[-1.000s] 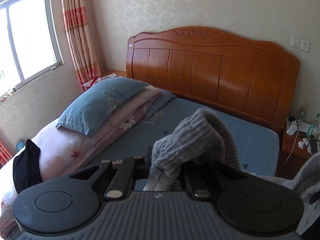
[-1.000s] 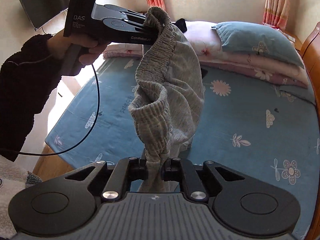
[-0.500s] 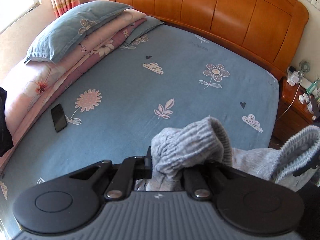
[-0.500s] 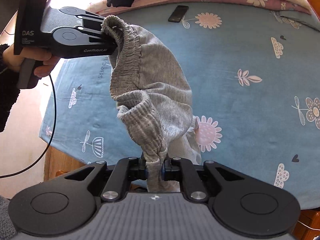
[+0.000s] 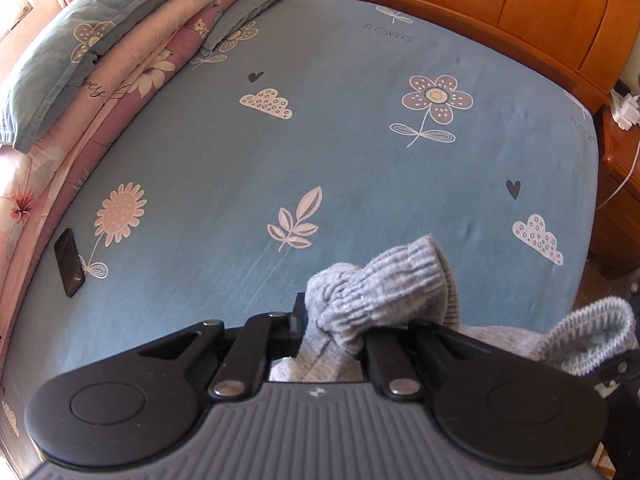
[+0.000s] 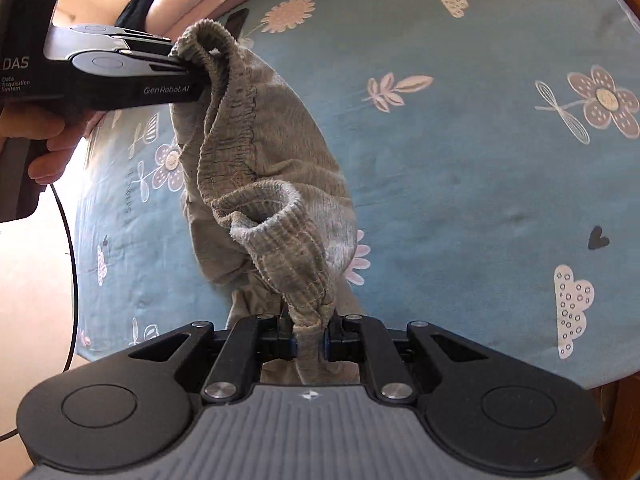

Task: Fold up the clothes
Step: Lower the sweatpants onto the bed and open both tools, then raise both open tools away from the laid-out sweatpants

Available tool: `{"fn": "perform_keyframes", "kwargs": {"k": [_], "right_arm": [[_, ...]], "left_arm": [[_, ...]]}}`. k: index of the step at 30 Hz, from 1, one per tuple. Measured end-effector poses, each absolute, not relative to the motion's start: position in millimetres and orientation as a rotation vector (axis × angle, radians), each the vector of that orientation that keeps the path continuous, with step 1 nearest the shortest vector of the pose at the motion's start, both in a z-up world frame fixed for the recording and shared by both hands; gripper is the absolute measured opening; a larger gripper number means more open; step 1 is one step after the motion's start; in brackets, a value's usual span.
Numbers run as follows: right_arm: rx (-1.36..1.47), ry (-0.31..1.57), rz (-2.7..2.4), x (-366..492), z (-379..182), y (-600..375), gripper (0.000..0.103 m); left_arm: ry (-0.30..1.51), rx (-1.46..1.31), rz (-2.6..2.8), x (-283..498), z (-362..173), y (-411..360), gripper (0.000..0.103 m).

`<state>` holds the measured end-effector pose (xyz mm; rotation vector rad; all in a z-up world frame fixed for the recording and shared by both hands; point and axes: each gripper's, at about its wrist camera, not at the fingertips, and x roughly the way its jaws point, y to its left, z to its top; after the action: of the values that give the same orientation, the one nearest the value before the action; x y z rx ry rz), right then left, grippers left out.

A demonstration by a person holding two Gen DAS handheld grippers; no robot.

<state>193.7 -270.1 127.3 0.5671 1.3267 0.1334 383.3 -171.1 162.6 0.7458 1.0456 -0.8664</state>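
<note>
both wrist views steeply downward, sharing bedsheet (image 5: 320,152)

Garment (image 6: 256,168) hung between left claw (image 6: 188,68) and right claw (image 6: 308,340) above bed (image 5: 320,152), phone (image 5: 70,262) lain flat on bed just beside stacked bedding (image 5: 120,64) at left, headboard (image 5: 500,8) behind, nightstand (image 5: 618,184) at right.
</note>
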Motion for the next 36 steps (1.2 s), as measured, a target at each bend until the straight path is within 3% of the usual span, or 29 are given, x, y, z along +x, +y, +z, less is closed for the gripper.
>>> {"fn": "perform_keyframes", "kwargs": {"k": [12,25,26,28,31,33,35,36], "right_arm": [[0.919,1.284,-0.164,136.6,-0.8,-400.6,0.013],[0.986,1.178,-0.415,106.4,-74.3,-491.3,0.013],[0.981,1.176,-0.434,104.5,-81.9,-494.6,0.015],[0.937,1.207,-0.501,101.5,-92.3,-498.9,0.034],[0.863,1.196,-0.545,94.4,-90.5,-504.7,0.041],[0.859,1.165,-0.579,88.6,-88.0,-512.1,0.048],[0.838,1.13,-0.596,87.2,-75.7,-516.1,0.05],[0.822,1.114,-0.601,87.4,-69.4,-517.5,0.05]], "left_arm": [[1.106,0.897,-0.984,357.0,16.2,-379.7,0.005],[1.044,0.828,-0.998,335.4,-60.3,-482.5,0.008],[1.049,0.817,-0.983,335.4,-66.6,-480.3,0.013],[1.058,0.795,-0.951,335.2,-79.1,-475.9,0.015],[1.019,0.714,-0.957,335.9,-67.1,-452.9,0.021],[1.008,0.668,-0.952,339.0,-52.9,-435.8,0.036],[0.983,0.622,-0.961,341.2,-33.2,-410.6,0.037],[0.983,0.6,-0.96,342.6,-25.2,-394.4,0.043]]}}
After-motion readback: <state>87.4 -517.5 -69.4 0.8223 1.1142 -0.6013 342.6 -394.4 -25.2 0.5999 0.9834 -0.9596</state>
